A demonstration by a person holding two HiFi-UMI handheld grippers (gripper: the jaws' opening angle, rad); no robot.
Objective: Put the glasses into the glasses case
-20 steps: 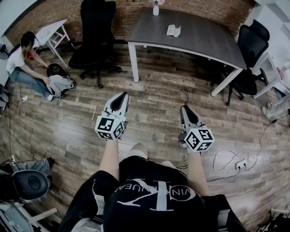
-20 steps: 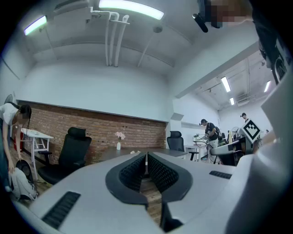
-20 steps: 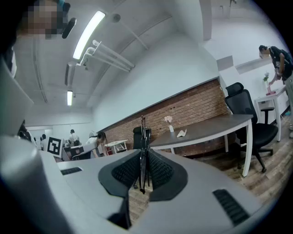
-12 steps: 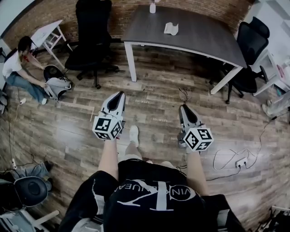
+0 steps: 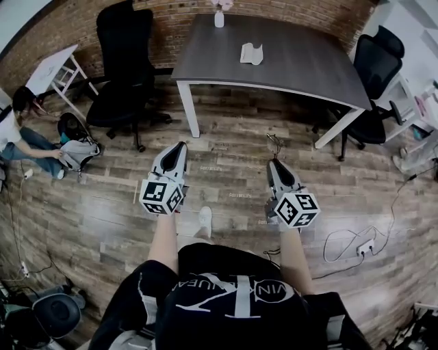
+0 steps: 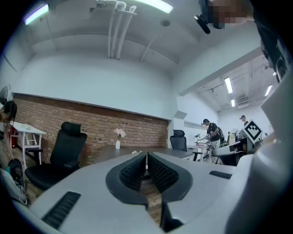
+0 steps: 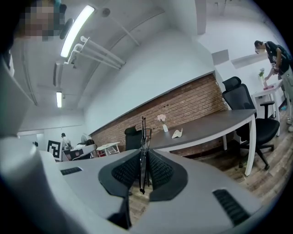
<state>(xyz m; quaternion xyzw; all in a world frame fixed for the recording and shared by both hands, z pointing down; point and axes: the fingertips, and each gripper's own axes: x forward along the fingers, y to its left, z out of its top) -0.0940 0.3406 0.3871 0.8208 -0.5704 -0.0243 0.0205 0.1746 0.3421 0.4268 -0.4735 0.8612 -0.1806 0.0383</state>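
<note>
My right gripper (image 5: 272, 164) (image 7: 143, 170) is shut on a pair of thin black glasses (image 7: 143, 137). Its pads press on the frame, which sticks up and forward past the tips (image 5: 276, 144). My left gripper (image 5: 180, 147) (image 6: 146, 161) is shut with nothing between its pads. Both are held level over the wooden floor, side by side, well short of the dark grey table (image 5: 301, 65). A white open object that looks like the glasses case (image 5: 251, 53) (image 7: 177, 133) lies on the far part of the table top.
A small vase with flowers (image 5: 219, 17) (image 6: 117, 144) stands at the table's far edge. Black office chairs stand left (image 5: 120, 65) and right (image 5: 380, 75) of the table. A person (image 5: 17, 133) crouches by a backpack (image 5: 74, 152) at the left. Cables (image 5: 356, 243) lie at the right.
The view has advanced toward the table, which now sits nearer and more central. The crouching person has slid to the left edge. Both grippers keep their pose and grip.
</note>
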